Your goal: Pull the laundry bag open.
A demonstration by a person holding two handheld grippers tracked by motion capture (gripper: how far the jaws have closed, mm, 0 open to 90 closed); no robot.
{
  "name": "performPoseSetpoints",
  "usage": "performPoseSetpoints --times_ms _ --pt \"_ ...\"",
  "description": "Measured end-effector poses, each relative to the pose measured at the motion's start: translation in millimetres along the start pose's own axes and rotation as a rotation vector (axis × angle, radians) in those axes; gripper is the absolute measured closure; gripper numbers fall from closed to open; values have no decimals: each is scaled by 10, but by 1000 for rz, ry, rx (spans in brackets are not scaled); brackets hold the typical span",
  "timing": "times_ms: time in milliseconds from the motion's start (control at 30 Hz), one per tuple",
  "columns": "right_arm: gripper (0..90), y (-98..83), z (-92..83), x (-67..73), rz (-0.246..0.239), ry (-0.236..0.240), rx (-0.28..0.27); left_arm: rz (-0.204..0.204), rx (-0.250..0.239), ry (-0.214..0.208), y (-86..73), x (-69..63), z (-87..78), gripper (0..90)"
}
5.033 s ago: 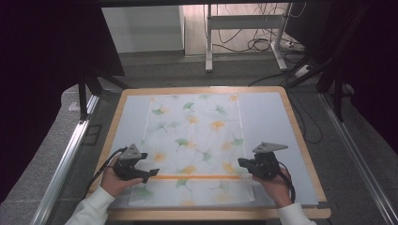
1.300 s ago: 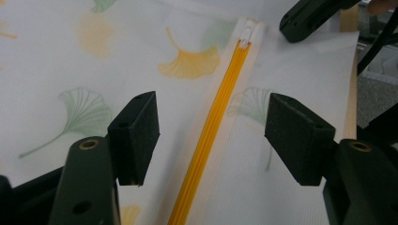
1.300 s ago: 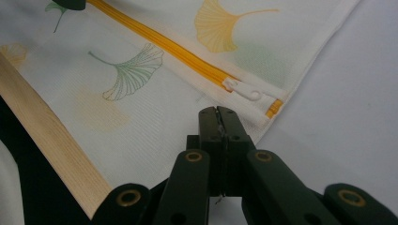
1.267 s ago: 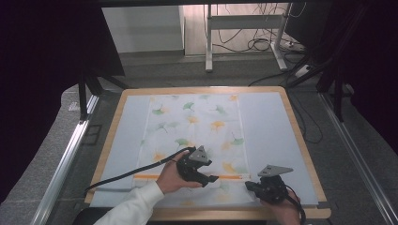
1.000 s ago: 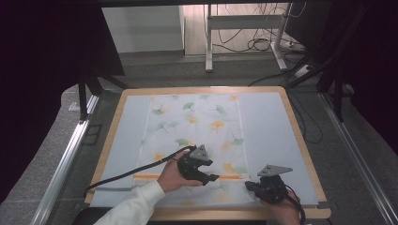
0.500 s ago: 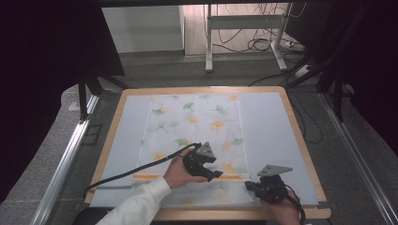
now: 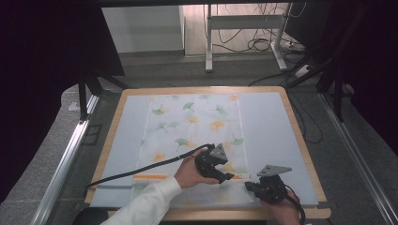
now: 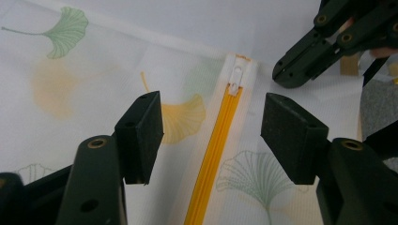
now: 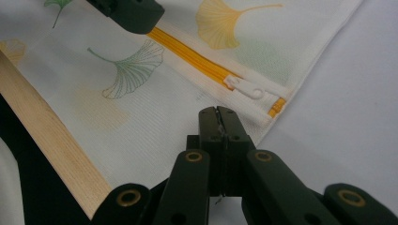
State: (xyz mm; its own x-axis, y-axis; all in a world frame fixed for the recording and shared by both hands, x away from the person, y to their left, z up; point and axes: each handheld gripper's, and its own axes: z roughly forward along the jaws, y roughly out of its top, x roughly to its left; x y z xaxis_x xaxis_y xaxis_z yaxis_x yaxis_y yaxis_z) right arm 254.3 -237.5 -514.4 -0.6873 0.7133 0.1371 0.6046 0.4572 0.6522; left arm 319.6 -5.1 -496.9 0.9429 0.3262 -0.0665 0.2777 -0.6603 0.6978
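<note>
At the bottom of the high view, the right gripper [image 7: 249, 185] lay low at the lower right of the frame, just inside the table's wooden rim [image 7: 300, 136]. In the right gripper view its jaws stood pressed together over the near corner of the white mesh bag [image 9: 141, 93], and a little of the fabric seemed caught between the tips, though the pinch itself was too small to be sure of.

A little further up and to the left, the left gripper [image 7: 228, 176] hovered over the bag near the centre bottom of the high view, held by a hand [image 7: 188, 173] in a white sleeve [image 7: 145, 204]. In the left gripper view its jaws stood wide apart with nothing between them, one on either side of the yellow zipper [image 8: 213, 154]. The white zipper pull [image 8: 234, 79] lay flat at the upper centre of that frame, beyond the jaw tips.

The bag [image 7: 187, 126], printed with green and orange ginkgo leaves, lay spread flat on the pale mat [image 7: 267, 122], reaching to the table's far edge at the upper middle.
</note>
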Motion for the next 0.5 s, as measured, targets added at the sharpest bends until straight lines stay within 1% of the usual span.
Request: performPoseSetpoints --times_ms 33,100,133,167,200,300,367,400,500 --pt "889 0 1 0 0 0 0 7 7 6 8 -14 11 389" --pt "889 1 5 2 0 -1 3 13 8 0 24 -32 24 389" --pt "889 2 3 2 -1 -1 6 25 9 -1 52 -60 45 389" --pt "889 2 3 3 -2 0 6 25 9 -1 52 -60 45 391" --pt "889 2 2 4 -2 1 6 33 12 -9 89 -77 75 390" --pt "889 1 3 3 -2 1 7 41 15 -17 127 -99 126 402" --pt "889 -1 4 0 -6 1 8 33 13 -25 141 -96 147 409" --pt "889 -2 6 1 -4 1 5 23 11 -29 142 -89 160 409" --pt "889 -2 3 1 -2 1 7 15 21 -18 138 -55 182 411"
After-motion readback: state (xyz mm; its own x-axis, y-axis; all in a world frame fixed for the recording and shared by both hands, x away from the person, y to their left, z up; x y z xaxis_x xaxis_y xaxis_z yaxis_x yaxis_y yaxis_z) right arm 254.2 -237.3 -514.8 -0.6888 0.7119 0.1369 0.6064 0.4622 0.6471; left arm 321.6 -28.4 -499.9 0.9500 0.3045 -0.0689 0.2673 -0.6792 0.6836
